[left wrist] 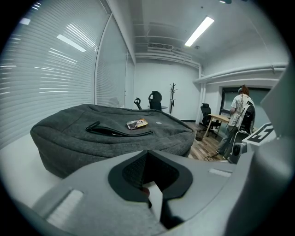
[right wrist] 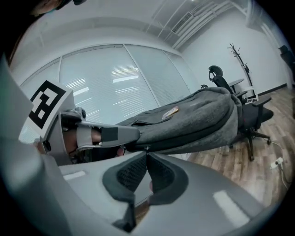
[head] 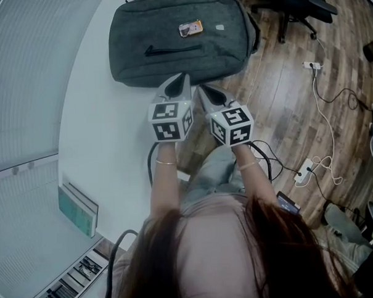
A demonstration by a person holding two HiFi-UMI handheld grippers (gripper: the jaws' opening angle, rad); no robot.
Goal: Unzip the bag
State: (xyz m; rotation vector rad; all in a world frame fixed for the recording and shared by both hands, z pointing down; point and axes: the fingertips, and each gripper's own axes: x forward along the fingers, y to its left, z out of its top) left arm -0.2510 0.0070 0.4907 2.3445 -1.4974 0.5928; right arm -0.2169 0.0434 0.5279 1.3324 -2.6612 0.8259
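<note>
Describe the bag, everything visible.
The bag is dark grey, felt-like fabric. It lies flat on the white table, front up. A black pocket zip crosses the front, gaping slightly at one end. A small picture card and a pale label sit beyond it. A dark side zip runs along its edge. The left gripper and right gripper are shut, tips at its near edge. Whether either pinches a pull is unclear.

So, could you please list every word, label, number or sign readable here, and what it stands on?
None is readable.
Small orange picture tag on the grey fabric backpack: print too small to read.
Pale sewn label beside it: blurred.
Left marker cube and right marker cube: black-and-white square patterns, no words.
</note>
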